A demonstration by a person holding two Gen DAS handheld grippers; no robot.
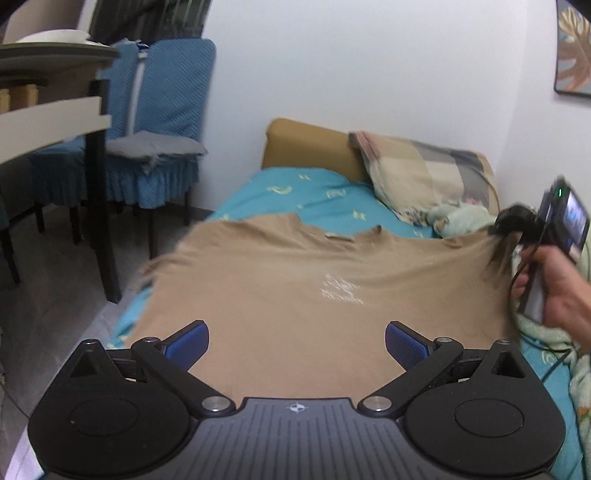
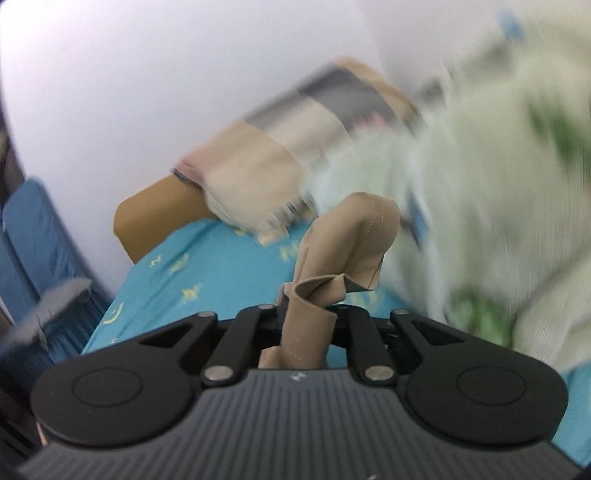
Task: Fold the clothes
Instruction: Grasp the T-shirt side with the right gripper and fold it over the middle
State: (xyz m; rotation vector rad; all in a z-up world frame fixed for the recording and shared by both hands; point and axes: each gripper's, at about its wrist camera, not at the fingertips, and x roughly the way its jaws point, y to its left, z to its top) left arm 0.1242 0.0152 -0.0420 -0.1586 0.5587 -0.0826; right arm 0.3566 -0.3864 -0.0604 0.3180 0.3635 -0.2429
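Right gripper: jaws drawn together on a bunched corner of the tan shirt. A hemmed flap of fabric sticks up past the fingers in the right wrist view. In the left wrist view the same gripper sits at the shirt's far right edge, with the person's hand on the handle and cloth fanning out from the pinch.

Left gripper: jaws wide apart, blue pads clear of fabric, poised over the near part of the shirt. Holding nothing.

Shirt: spread mostly flat across the teal bedsheet, with a faint print mid-chest. The neckline seems to face the pillow, but the blur makes that uncertain. The left edge hangs toward the bed's side.

Progress: early, I'd say. No fold line is visible and the shirt is a single open layer with one corner lifted. All of the folding appears to remain. A pale green garment lies bunched at the right, unfolded too.

Containers: no basket, bin or drawer in either view. A white bowl-like item sits on the table at far left; its contents aren't visible. The blue-covered chair carries a grey cloth on its seat.
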